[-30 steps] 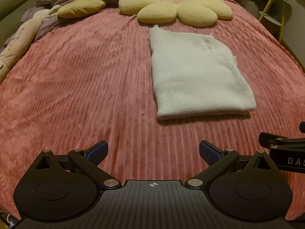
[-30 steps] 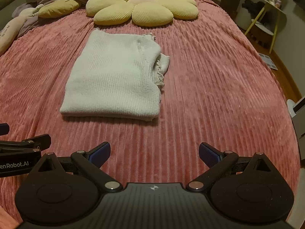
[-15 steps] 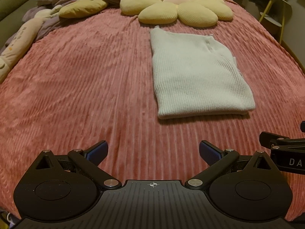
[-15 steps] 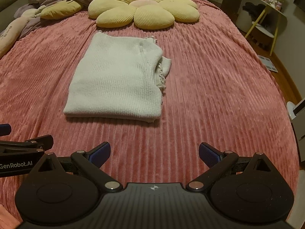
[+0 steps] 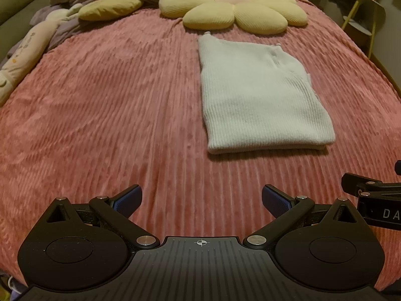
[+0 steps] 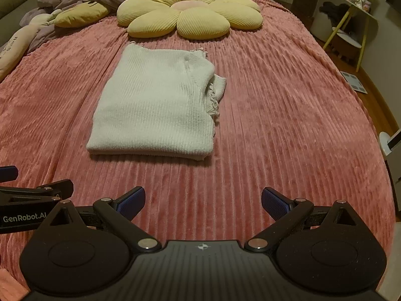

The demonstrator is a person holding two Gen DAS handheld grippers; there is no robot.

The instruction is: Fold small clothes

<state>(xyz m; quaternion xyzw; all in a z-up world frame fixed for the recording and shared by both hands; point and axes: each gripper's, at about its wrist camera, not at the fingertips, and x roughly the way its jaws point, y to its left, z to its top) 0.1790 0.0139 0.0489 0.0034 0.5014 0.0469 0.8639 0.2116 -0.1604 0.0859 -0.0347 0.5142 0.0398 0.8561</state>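
Sweater (image 5: 260, 95), pale ribbed knit, folded into a flat rectangle, lies on the pink ribbed blanket (image 5: 100, 115) in the left wrist view, ahead and right of centre, just short of the yellow flower cushion (image 5: 235, 10). Left gripper (image 5: 201, 199) hangs low over the blanket, jaws spread wide, blue pads (image 5: 126, 198) bare, nothing between them, well apart from the sweater. Part of the other gripper pokes in at the right edge.

Right wrist view: sweater (image 6: 155, 102) sits ahead and left of centre, a frilled edge bunched at its right side, fold facing the camera. Right gripper (image 6: 203, 200) also wide open, empty, touching nothing, near the blanket (image 6: 288, 115). Flower cushion (image 6: 188, 12) beyond the sweater. Yellow-legged side table (image 6: 356, 22) stands off the bed at right.
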